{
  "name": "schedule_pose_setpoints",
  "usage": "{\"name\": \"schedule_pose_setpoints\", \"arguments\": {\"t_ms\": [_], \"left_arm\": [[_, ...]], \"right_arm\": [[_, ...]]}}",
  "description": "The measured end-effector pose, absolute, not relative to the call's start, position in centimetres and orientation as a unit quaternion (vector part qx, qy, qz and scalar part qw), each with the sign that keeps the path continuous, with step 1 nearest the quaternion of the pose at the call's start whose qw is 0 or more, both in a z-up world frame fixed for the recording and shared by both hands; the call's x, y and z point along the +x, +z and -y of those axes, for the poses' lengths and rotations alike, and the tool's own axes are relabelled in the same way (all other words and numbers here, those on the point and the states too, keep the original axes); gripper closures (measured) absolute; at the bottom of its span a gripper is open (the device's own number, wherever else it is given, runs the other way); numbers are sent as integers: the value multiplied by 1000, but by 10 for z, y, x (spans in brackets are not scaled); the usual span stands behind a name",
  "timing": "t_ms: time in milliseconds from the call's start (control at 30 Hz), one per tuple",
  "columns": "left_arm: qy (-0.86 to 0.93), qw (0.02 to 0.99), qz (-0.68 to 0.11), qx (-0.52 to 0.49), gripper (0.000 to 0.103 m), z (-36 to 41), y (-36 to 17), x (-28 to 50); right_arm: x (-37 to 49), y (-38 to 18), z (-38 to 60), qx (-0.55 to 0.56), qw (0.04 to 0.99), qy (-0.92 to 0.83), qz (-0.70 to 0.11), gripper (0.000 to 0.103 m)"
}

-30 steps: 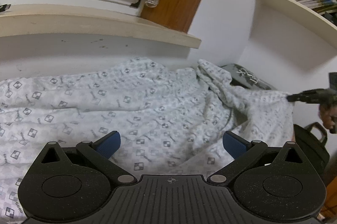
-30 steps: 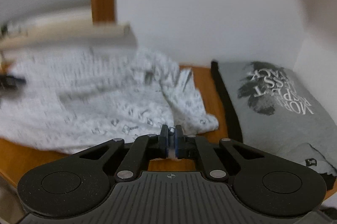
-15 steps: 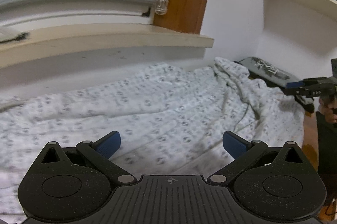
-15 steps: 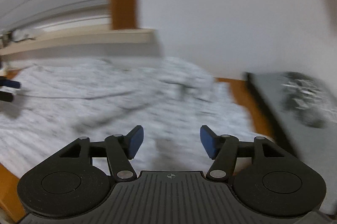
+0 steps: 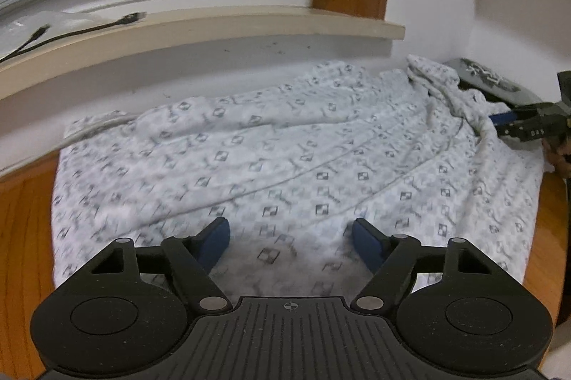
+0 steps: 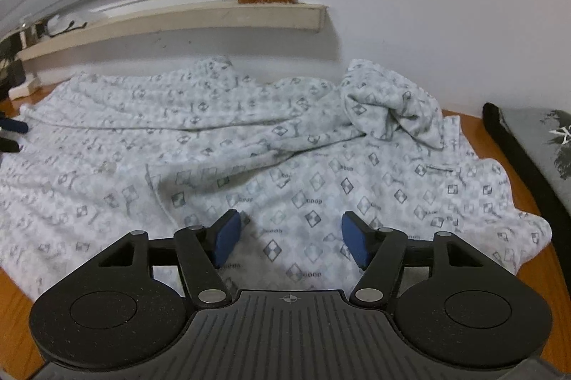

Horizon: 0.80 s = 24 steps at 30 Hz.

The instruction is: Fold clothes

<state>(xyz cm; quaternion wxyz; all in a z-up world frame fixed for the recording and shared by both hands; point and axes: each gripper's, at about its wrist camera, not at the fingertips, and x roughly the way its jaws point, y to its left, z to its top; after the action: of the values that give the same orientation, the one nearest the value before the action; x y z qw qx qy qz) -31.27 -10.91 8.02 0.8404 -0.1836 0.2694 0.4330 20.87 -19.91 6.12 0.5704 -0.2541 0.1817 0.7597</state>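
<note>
I see the patterned garment spread at twelve o'clock, long axis nine-to-three; left gripper closing, right gripper opening, both empty.

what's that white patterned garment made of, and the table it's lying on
Patterned garment: seemingly a soft, slightly fuzzy knit or fleece-like fabric, matte; it bunches into thick, rounded folds. The exact fibre can't be told.
Table: looks like wood or wood veneer, orange-brown with visible grain and a mild sheen.
</note>
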Motion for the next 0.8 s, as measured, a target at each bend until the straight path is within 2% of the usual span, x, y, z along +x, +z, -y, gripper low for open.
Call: {"name": "schedule_pose_setpoints", "arguments": {"t_ms": [233, 467, 700, 800], "left_arm": [[432, 841, -269, -186, 23, 139, 82, -317], [434, 836, -280, -186, 20, 129, 84, -311], [371, 860, -306, -169, 40, 115, 91, -286], [357, 865, -309, -172, 55, 112, 88, -280]], "right_arm": [[222, 63, 214, -259, 555, 770, -177, 41], [224, 71, 212, -246, 558, 769, -192, 40], [208, 85, 193, -195, 547, 782, -227, 40], [199, 85, 181, -192, 541, 782, -242, 40]]}}
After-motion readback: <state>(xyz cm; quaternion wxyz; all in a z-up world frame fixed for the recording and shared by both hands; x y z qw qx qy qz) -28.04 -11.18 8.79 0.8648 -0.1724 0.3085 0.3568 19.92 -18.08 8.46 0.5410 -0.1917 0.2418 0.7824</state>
